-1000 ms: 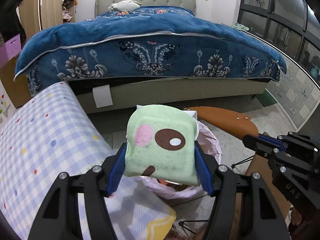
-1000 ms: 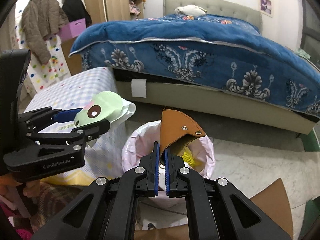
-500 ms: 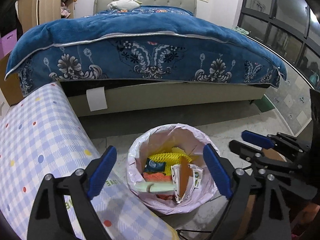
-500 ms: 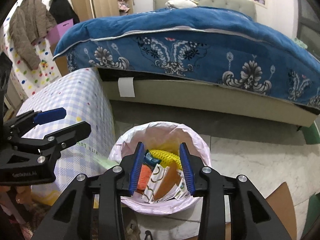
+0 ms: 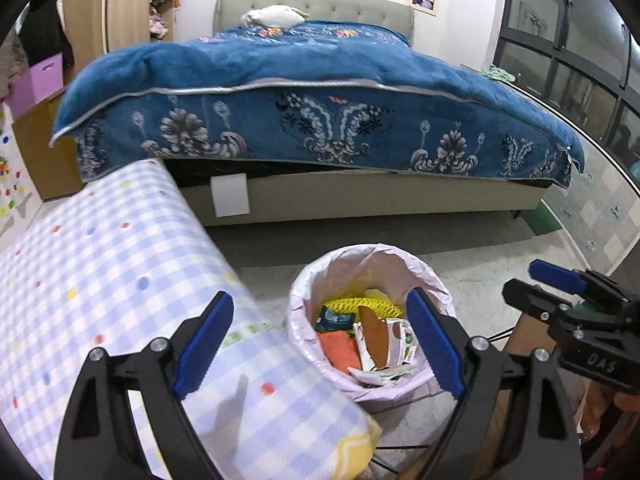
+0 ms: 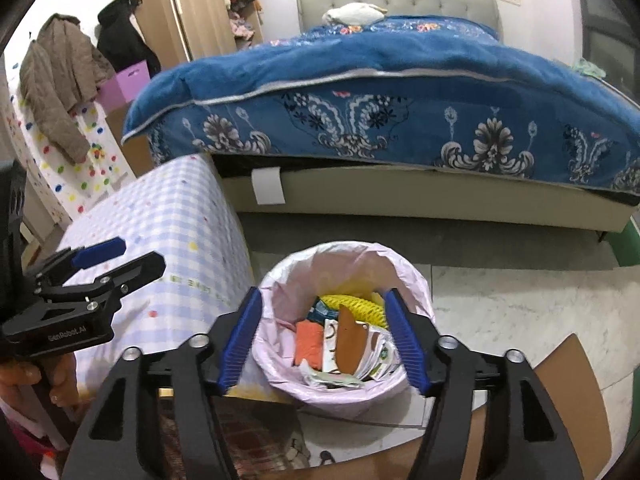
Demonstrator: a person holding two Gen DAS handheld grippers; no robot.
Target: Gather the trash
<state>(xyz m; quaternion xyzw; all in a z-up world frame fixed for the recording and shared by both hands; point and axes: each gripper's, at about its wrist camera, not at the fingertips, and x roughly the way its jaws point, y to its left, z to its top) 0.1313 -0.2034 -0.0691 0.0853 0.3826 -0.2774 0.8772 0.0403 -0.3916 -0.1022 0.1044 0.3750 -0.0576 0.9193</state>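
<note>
Both loads have been dropped into the bin (image 6: 416,276): the brown piece (image 6: 350,338) now stands among the wrappers. The left hand-held gripper (image 5: 320,344) is held wide and empty; the right hand-held gripper's (image 6: 322,340) jaws are opening, nothing between. More trash can be fetched.

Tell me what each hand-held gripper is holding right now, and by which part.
Nothing is held. The left hand-held gripper is open and empty; the right hand-held gripper is opening, with nothing between its jaws, above the trash bin.

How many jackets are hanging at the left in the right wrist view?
2: a brown jacket hangs on the dotted wall, a black jacket beside the wardrobe. More may be hidden.
</note>
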